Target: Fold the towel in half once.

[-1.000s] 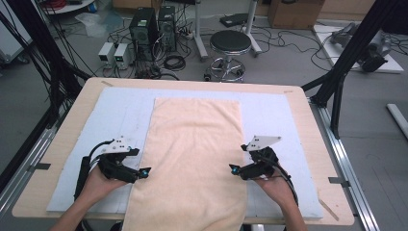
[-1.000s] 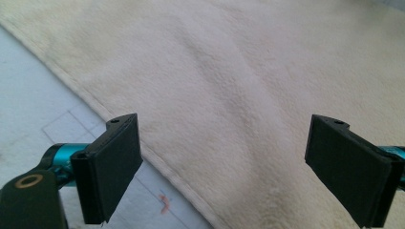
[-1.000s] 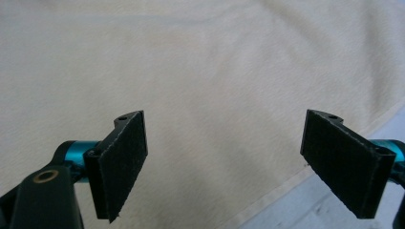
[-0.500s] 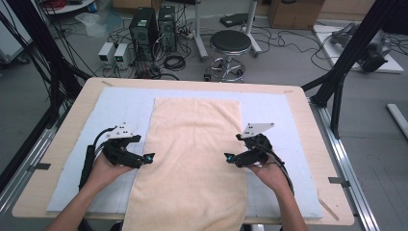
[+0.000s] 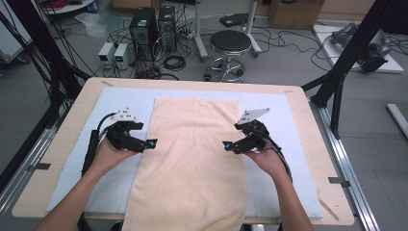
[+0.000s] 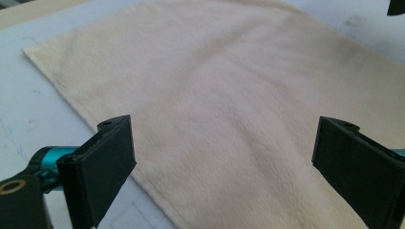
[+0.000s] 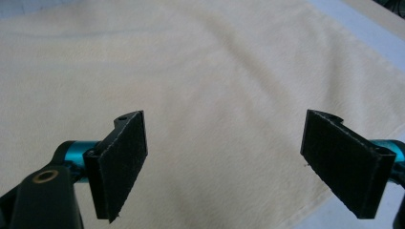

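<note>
**A:** Starting from the high view, why did the towel (image 5: 192,163) lie as it did?

**B:** It was spread flat down the middle of the pale mat (image 5: 288,125) on the table (image 5: 62,154), its near end hanging over the table edge at six o'clock. That left both long edges free, I'd judge for a fold. The left gripper (image 5: 150,143) hung at the towel's nine o'clock edge and the right gripper (image 5: 226,144) at its three o'clock edge, tips pointed inward at each other, both released and holding nothing.

**A:** Anything in the way?

**B:** Nothing on the mat. A stool (image 5: 231,43) and computer boxes (image 5: 154,29) stood on the floor beyond the table at twelve o'clock, well apart from the work.

**A:** And the left gripper view?

**B:** Its jaws stood wide apart, having just opened a little further, with nothing between them. The towel (image 6: 229,95) lay flat below and ahead, its hem running from ten o'clock toward six, bare mat (image 6: 28,109) beside it.

**A:** The right gripper view?

**B:** Much the same: jaws gaping, empty. The towel (image 7: 215,86) covered most of the picture, its edge crossing at four o'clock, with mat (image 7: 367,33) beyond at two o'clock. I'd say each hand was lined up to pinch its own hem.
</note>
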Motion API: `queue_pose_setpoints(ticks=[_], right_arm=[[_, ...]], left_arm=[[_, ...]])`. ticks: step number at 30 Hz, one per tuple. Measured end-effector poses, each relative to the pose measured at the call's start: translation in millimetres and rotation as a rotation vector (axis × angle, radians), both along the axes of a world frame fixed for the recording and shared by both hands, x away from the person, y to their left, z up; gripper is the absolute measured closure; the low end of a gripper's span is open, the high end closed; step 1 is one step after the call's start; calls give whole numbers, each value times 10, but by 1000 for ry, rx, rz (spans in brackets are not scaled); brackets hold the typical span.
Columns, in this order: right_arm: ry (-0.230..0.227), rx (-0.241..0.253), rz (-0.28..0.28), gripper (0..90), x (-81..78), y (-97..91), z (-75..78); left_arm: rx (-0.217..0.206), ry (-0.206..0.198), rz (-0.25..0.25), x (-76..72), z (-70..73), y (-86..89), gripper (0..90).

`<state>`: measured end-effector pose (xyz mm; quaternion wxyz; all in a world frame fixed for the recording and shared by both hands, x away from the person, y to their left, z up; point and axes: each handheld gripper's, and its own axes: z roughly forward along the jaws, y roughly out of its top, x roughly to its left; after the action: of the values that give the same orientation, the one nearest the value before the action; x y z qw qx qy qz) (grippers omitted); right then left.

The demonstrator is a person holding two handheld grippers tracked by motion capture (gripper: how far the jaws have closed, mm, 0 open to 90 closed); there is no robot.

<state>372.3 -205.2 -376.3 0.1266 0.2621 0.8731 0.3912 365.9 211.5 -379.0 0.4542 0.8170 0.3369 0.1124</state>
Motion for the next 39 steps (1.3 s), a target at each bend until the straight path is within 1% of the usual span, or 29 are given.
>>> queue_pose_setpoints(ticks=[1,3,5,7,10,12,13,15,16,17,19,20,21,22,24,25,26,27,29,30,31,33,34,35,36,37,39], right_arm=[[-2,0,-3,155,34,-5,19],[-4,10,-5,155,96,-4,45],[1,-2,-13,155,164,5,54],[0,-8,-21,157,243,8,53],[12,-2,-44,157,372,-15,60],[6,3,-59,165,445,-30,50],[8,11,-65,170,475,-42,30],[25,9,-89,170,545,-68,-45],[41,-2,-100,172,576,-80,-88],[48,-10,-109,178,610,-92,-130],[75,-13,-134,196,664,-109,-201],[85,-10,-143,210,689,-116,-233],[94,-13,-154,234,706,-118,-259],[91,-26,-163,241,723,-118,-287],[105,-39,-174,242,760,-113,-347],[112,-51,-179,249,772,-111,-374],[117,-58,-181,251,785,-108,-400],[124,-64,-187,254,792,-103,-421],[142,-57,-191,305,802,-93,-465],[140,-67,-193,328,804,-85,-484],[138,-84,-199,354,804,-79,-504],[145,-96,-202,392,799,-82,-555],[128,-86,-211,418,789,-91,-567],[121,-73,-222,432,778,-104,-579],[111,-62,-226,455,764,-114,-590],[110,-55,-225,485,747,-121,-594],[104,-46,-222,540,730,-129,-596]], left_arm=[[-7,9,6,51,19,7,76],[-6,12,16,113,31,12,76],[-25,14,34,175,27,19,77],[-31,16,46,237,2,22,79],[-14,25,55,342,-34,-19,79],[7,20,51,417,-48,-71,81],[6,15,53,451,-65,-98,84],[27,28,60,532,-115,-150,106],[40,41,71,576,-144,-164,111],[41,50,82,613,-173,-166,111],[40,48,112,661,-240,-163,128],[52,53,117,683,-271,-157,142],[72,60,130,697,-304,-154,149],[99,64,141,714,-338,-152,166],[134,94,158,740,-403,-154,189],[149,100,165,750,-432,-161,191],[159,107,170,756,-457,-167,191],[155,119,175,763,-485,-177,191],[166,137,173,773,-527,-197,198],[170,142,168,778,-545,-207,210],[176,144,171,778,-561,-218,226],[190,128,180,768,-563,-240,240],[207,118,183,764,-561,-245,257],[221,108,182,759,-555,-241,301],[214,114,187,761,-551,-235,325],[220,112,195,761,-544,-228,355],[214,110,198,753,-538,-230,436]])
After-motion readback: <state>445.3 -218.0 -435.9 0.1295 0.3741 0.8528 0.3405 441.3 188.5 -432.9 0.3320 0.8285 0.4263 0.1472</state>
